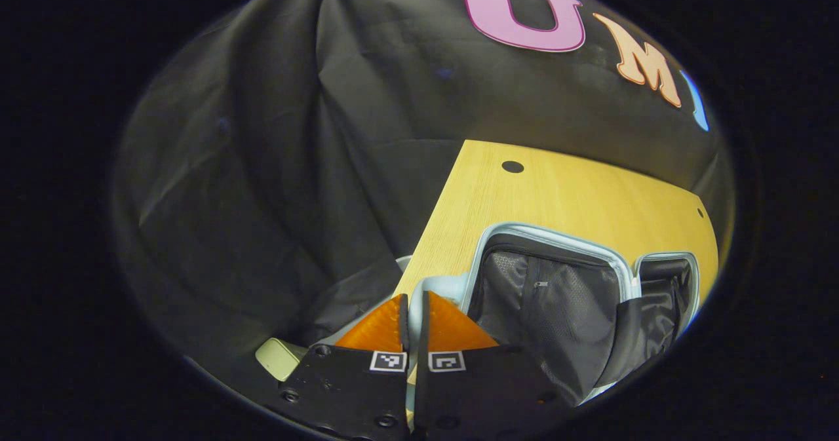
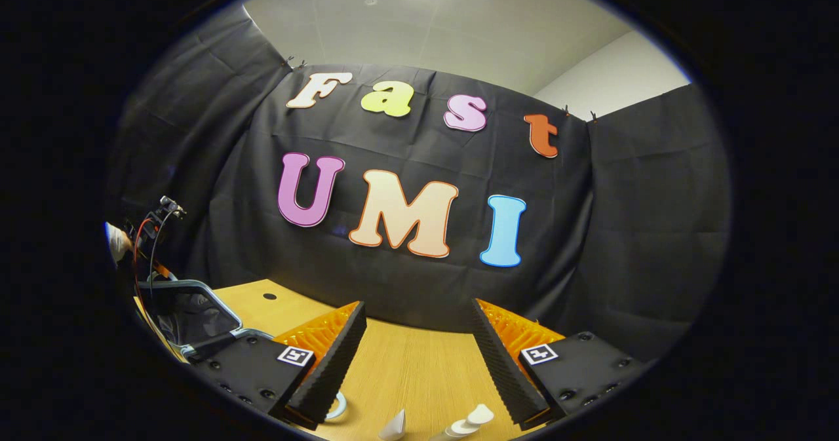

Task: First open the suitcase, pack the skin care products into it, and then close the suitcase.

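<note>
The case lies open at the left gripper's three o'clock; that gripper is clenched, holding nothing visible. The right gripper gapes over small white bottles at six o'clock, likely light and slippery: grip mid-body.

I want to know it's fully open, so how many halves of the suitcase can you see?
2. In the left gripper view, the mesh-lined half lies nearer the left tool; the second half lies beside it, farther right.
</note>
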The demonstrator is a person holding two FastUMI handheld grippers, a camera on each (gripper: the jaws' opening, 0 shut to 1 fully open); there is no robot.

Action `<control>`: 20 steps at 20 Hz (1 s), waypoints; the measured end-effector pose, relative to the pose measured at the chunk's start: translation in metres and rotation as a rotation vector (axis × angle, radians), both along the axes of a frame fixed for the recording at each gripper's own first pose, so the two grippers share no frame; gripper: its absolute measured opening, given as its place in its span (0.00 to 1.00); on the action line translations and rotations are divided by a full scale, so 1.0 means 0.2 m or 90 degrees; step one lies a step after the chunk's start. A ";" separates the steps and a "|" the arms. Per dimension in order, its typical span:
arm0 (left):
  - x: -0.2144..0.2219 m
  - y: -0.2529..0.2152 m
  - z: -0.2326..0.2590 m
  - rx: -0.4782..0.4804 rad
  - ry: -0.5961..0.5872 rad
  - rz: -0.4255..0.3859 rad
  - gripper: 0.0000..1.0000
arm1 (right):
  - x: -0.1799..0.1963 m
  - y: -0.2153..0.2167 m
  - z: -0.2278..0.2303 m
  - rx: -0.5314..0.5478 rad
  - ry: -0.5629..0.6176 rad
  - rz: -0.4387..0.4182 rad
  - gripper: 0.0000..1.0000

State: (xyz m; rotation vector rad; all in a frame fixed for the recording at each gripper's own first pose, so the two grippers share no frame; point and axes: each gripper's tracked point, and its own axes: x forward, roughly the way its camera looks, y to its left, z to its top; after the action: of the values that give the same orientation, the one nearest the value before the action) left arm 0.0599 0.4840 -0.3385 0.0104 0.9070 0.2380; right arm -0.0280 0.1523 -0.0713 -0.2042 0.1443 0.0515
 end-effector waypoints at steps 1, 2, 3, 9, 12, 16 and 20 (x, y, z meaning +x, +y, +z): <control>0.00 0.01 -0.02 0.000 -0.002 0.012 0.00 | 0.00 0.00 0.00 0.000 0.001 -0.001 0.98; 0.00 0.03 -0.02 0.005 -0.005 0.025 0.00 | 0.00 0.00 0.00 -0.001 0.002 -0.003 0.98; -0.01 0.07 -0.01 0.022 -0.009 0.045 0.02 | 0.00 -0.01 0.00 -0.004 0.002 -0.004 0.98; 0.06 0.05 0.34 0.096 -0.177 0.076 0.99 | 0.00 -0.04 0.01 0.002 0.009 0.001 0.98; 0.09 -0.14 0.68 0.127 -0.306 0.051 0.96 | -0.01 -0.08 0.05 0.013 0.003 0.012 1.00; 0.01 -0.48 1.08 0.104 -0.394 0.004 0.96 | 0.02 -0.16 0.06 0.039 0.004 0.030 0.98; -0.15 -0.78 1.50 0.064 -0.474 -0.016 0.96 | 0.05 -0.28 0.07 0.073 0.000 0.036 0.98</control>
State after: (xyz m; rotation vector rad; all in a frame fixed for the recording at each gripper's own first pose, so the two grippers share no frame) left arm 0.0295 0.3271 -0.0391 0.0244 0.1541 0.2390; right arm -0.0189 0.0953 -0.0572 -0.0942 0.1349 0.1164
